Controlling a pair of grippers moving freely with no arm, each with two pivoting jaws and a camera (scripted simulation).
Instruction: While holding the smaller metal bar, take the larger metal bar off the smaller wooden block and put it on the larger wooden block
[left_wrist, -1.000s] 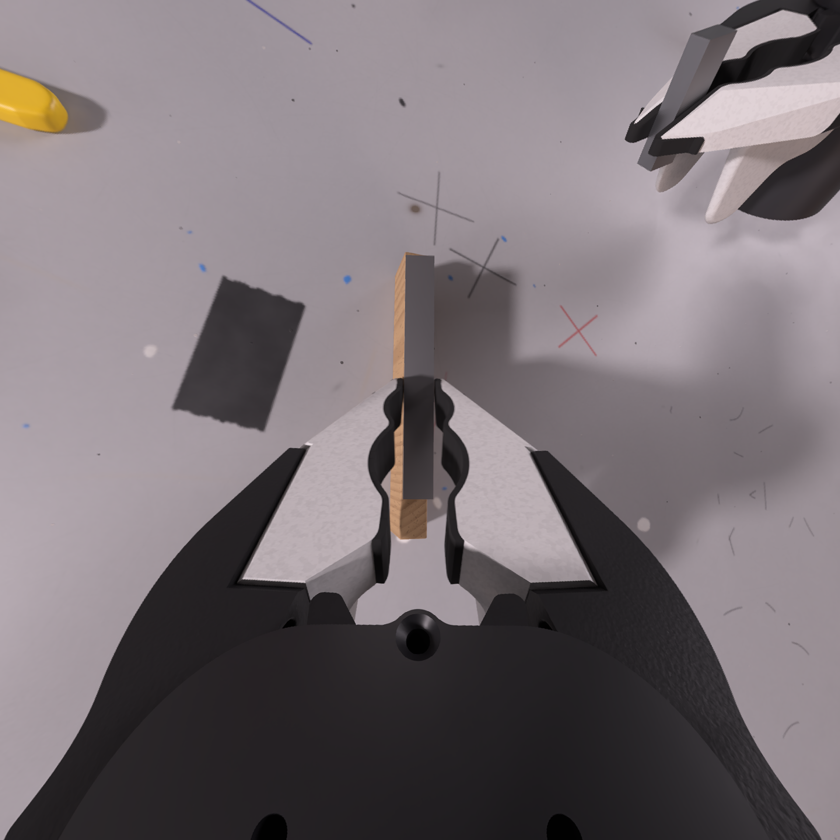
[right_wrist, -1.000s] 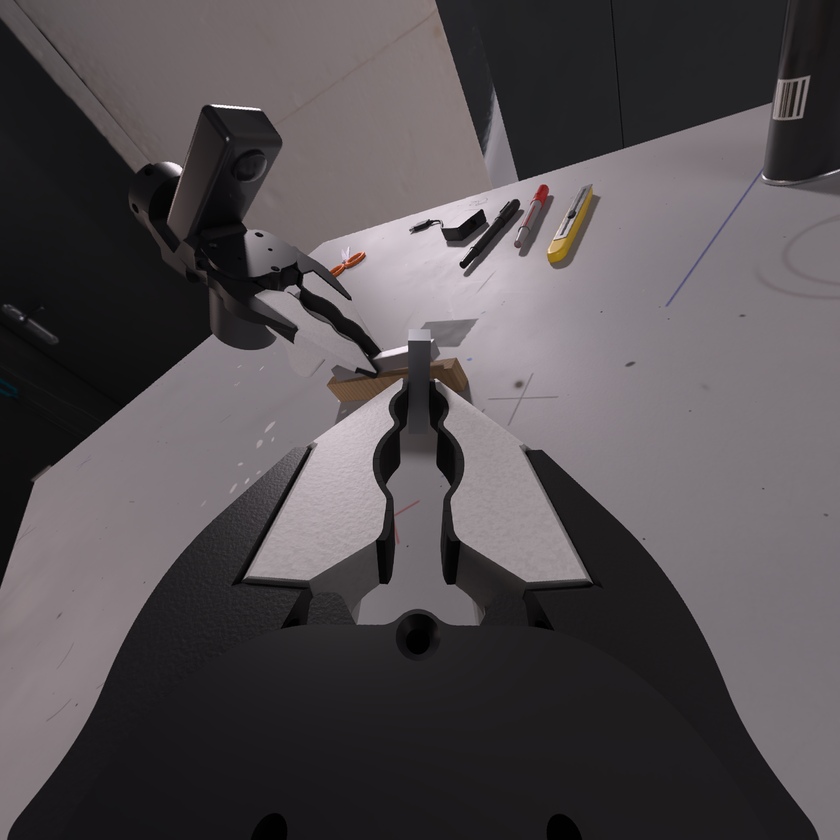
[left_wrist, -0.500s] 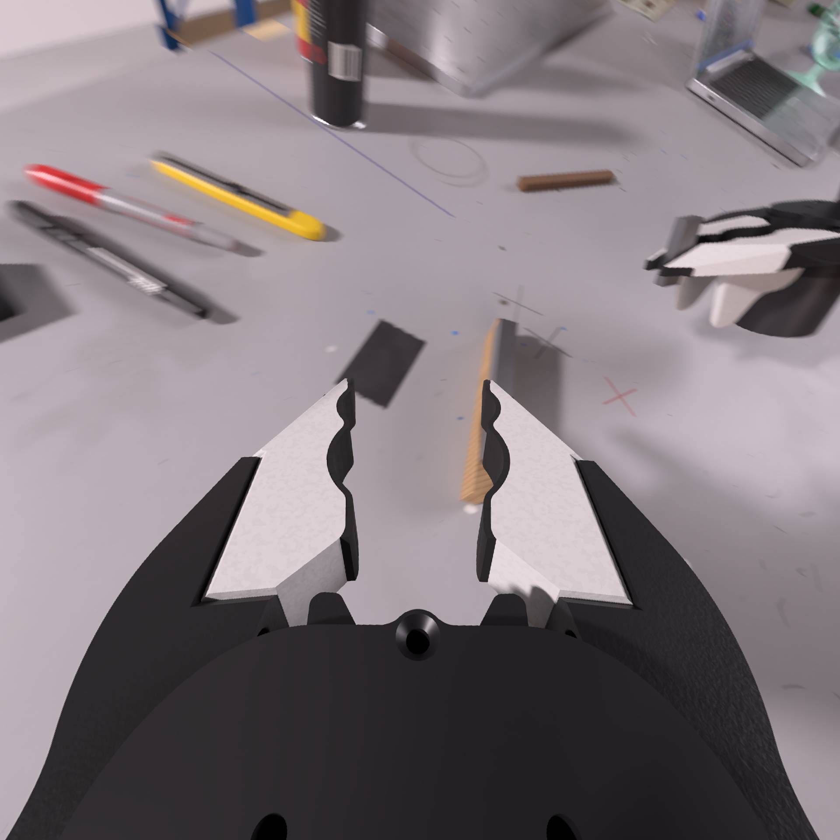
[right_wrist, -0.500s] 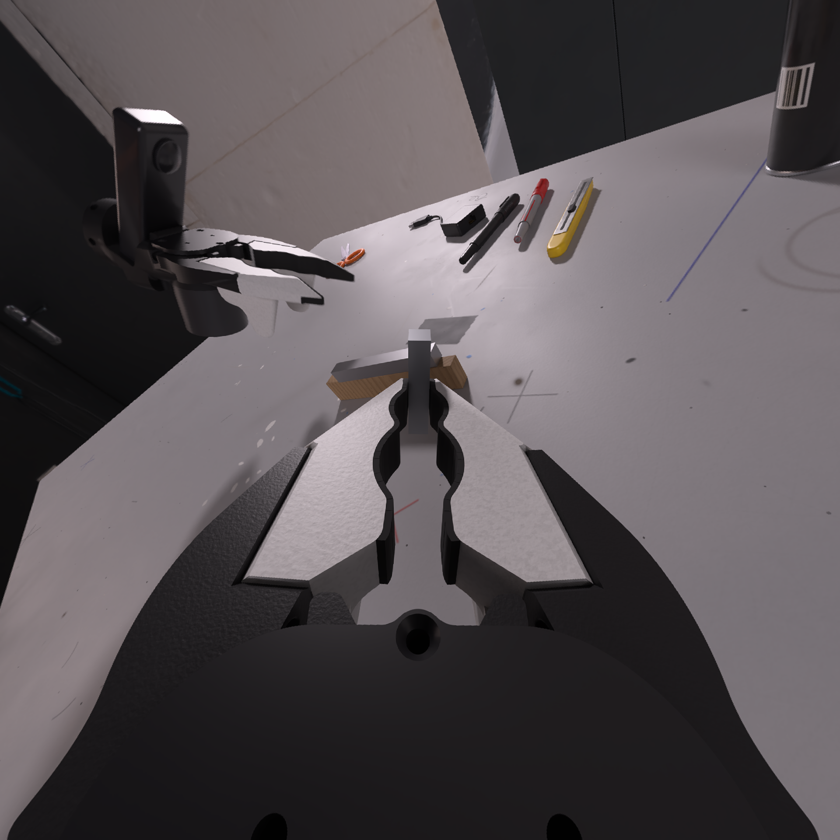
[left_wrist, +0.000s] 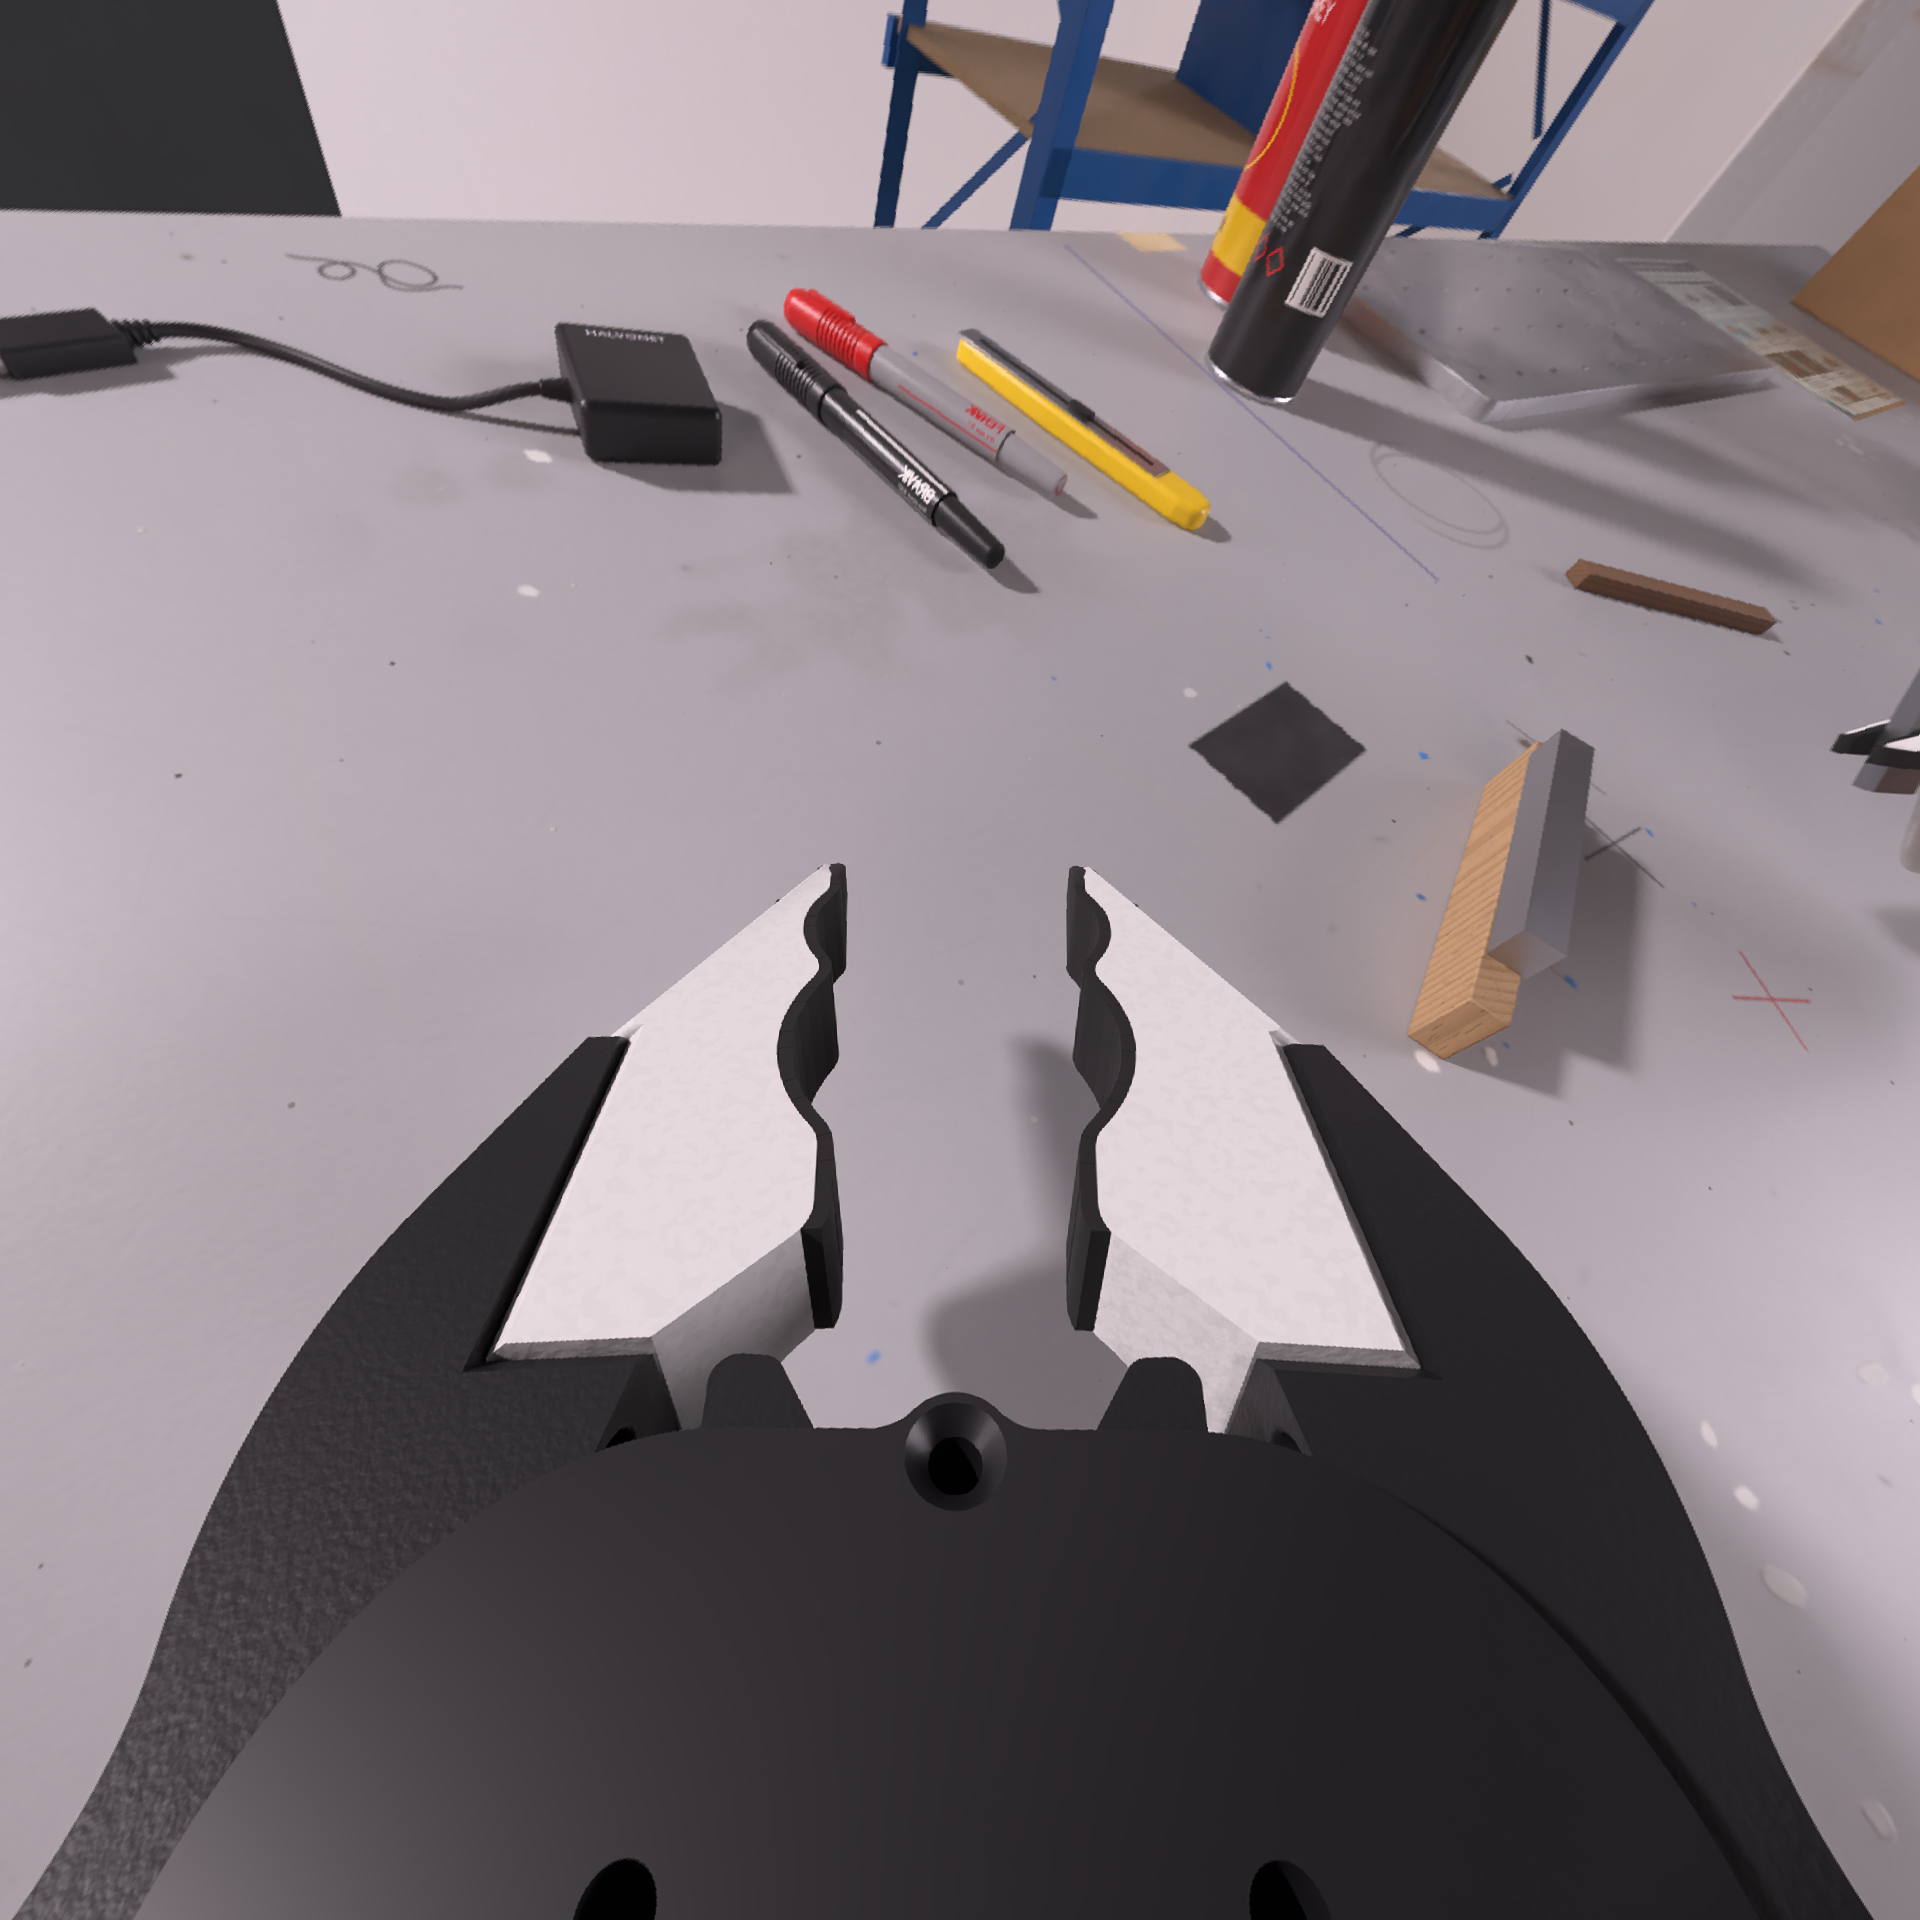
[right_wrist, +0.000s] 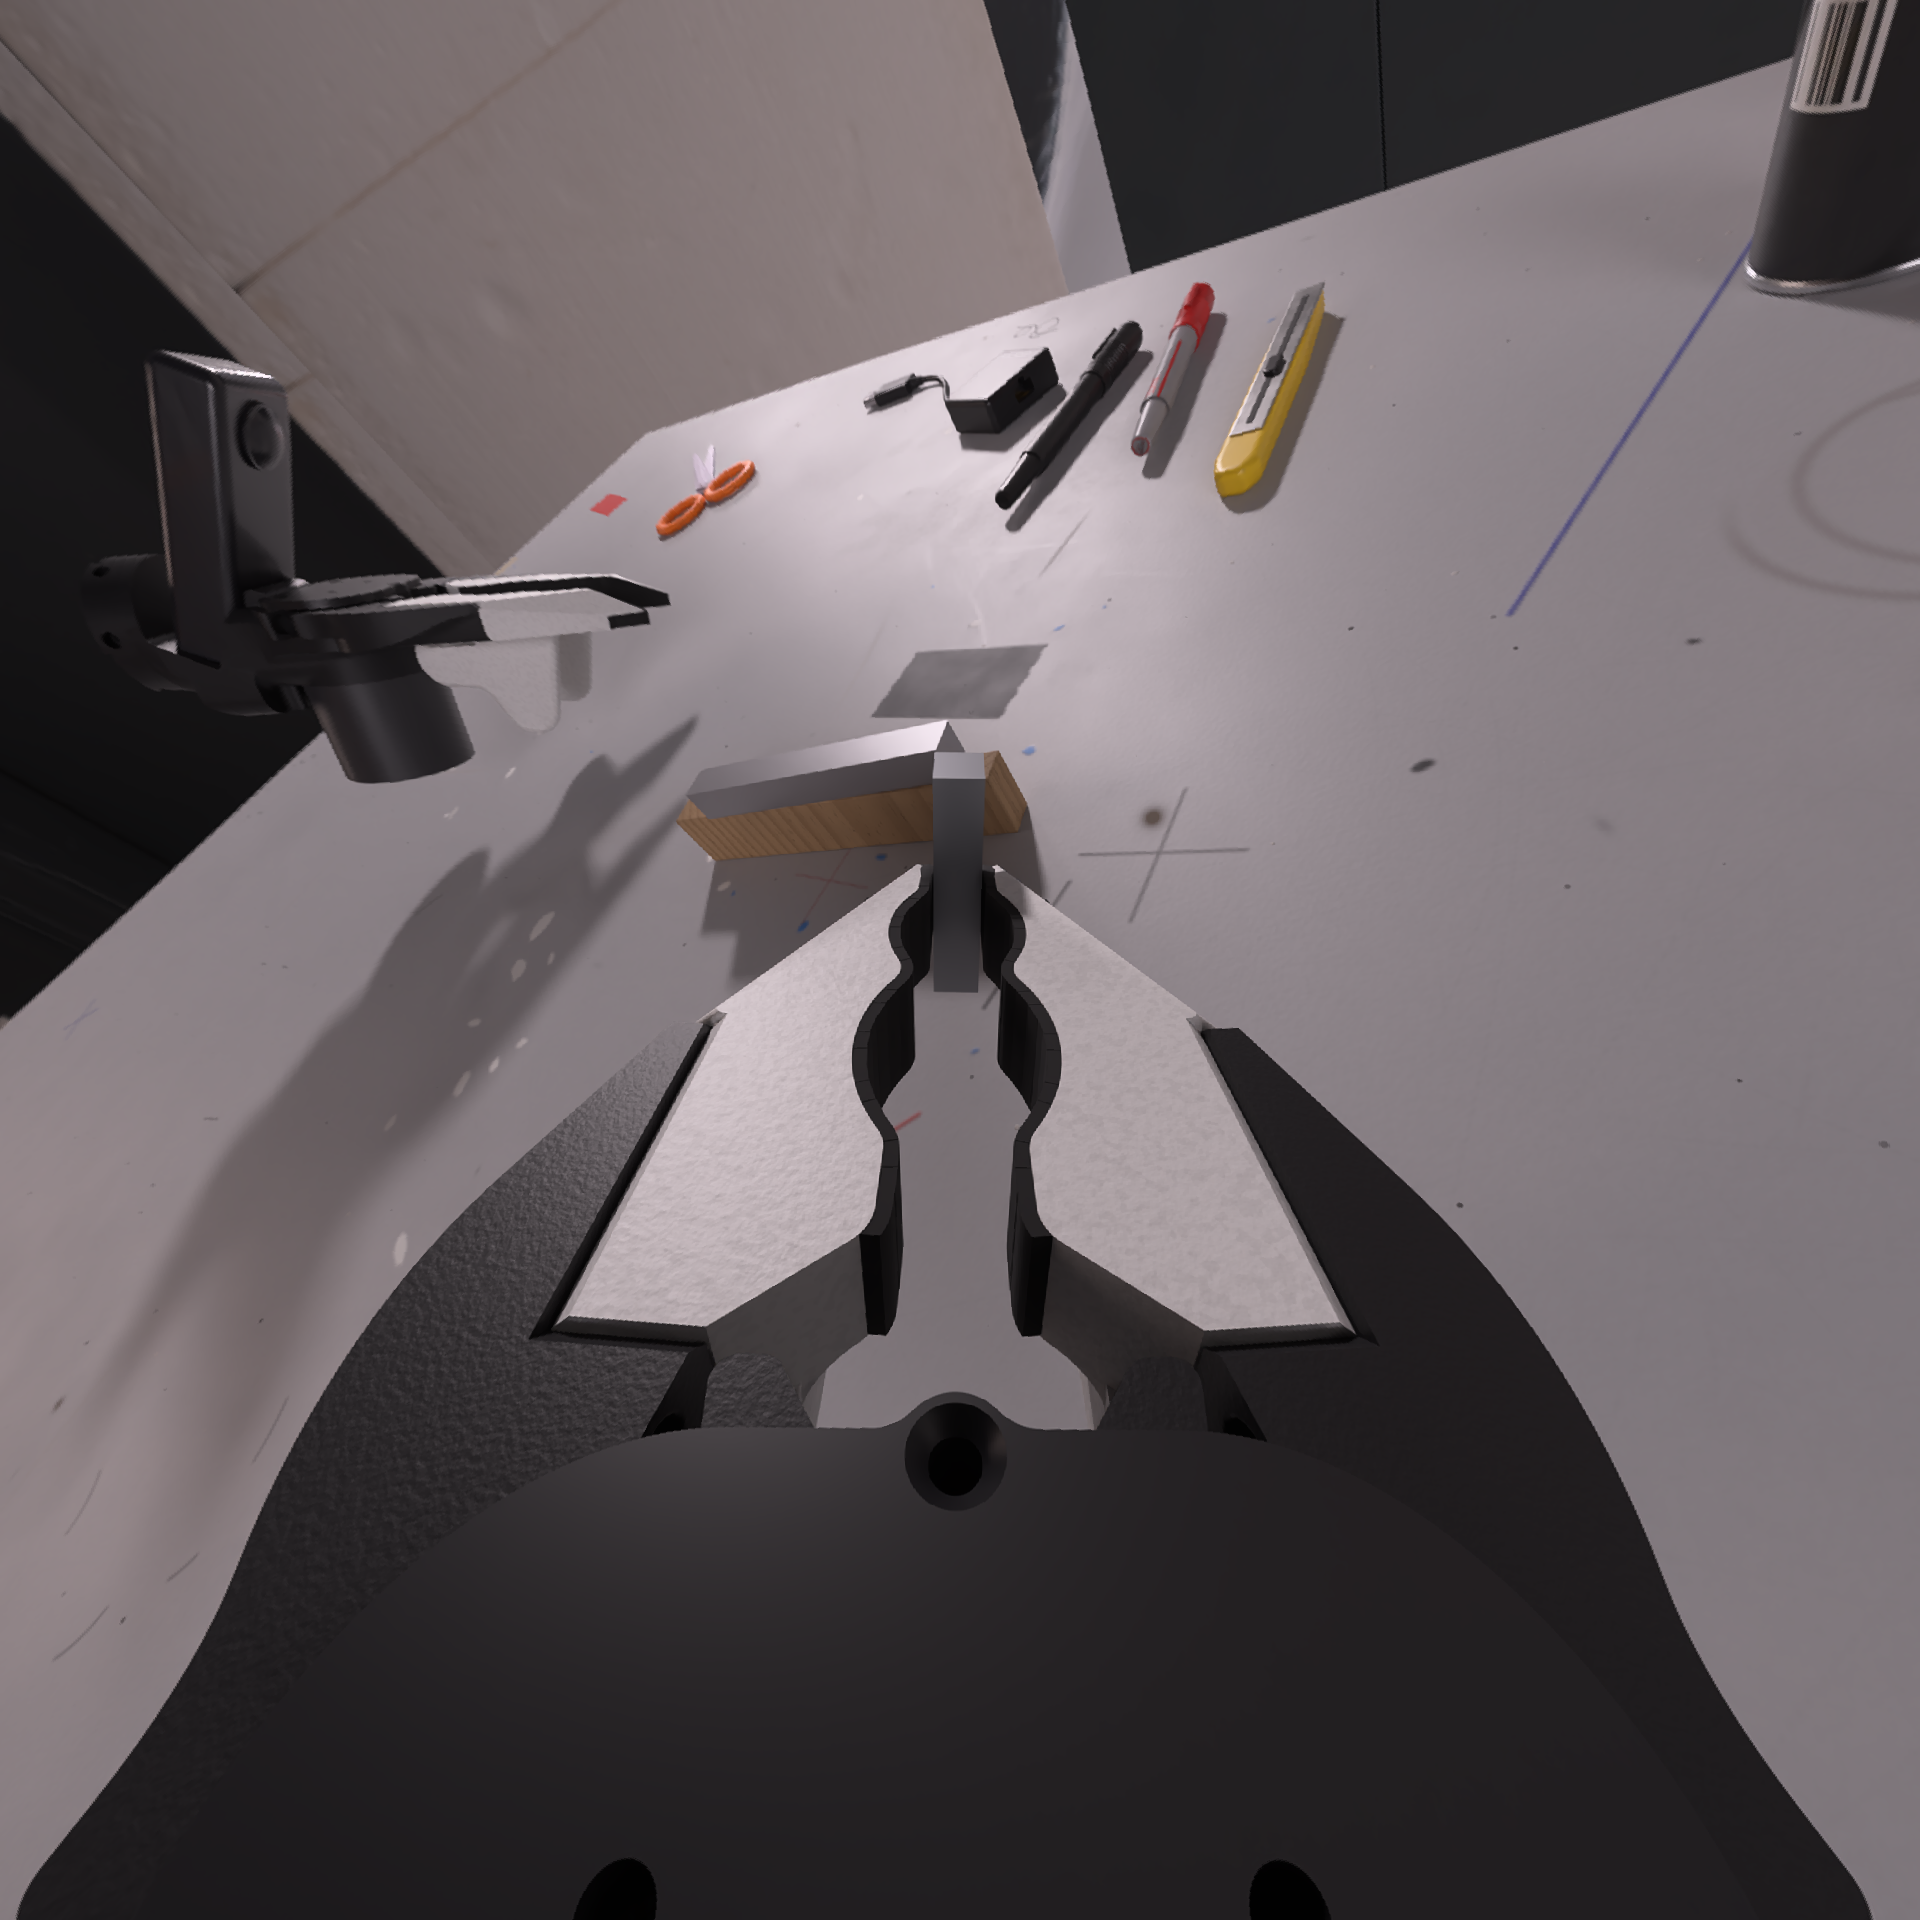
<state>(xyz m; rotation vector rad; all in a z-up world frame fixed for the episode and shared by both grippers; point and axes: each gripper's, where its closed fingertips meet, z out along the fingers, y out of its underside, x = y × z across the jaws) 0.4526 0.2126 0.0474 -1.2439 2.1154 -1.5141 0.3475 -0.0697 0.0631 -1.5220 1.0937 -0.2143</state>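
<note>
- The larger metal bar (left_wrist: 1538, 852) lies lengthwise on the larger wooden block (left_wrist: 1465, 935), on the light wood. It is ahead and to the right of the left fingers and touches neither of them.
- The block juts out past the near end of the bar, so the bar seems well supported. I judge the placing to be done.
- The smaller wooden block (left_wrist: 1673, 608), dark brown, lies bare, farther ahead and well apart.
- The left gripper (left_wrist: 956, 873) has its fingers spread with nothing between them, only the worktop (left_wrist: 520, 831) below.
- The right gripper (right_wrist: 958, 883) pinches the smaller metal bar (right_wrist: 958, 810) at the tips of its fingers. The bar sticks out forward, just before the loaded block.
- For the step in hand, the left gripper should move off from the block without sweeping sideways across it.
- The right grip should be firm and steady. The held bar hangs near the block, so a drift forward may knock the resting bar.
</note>
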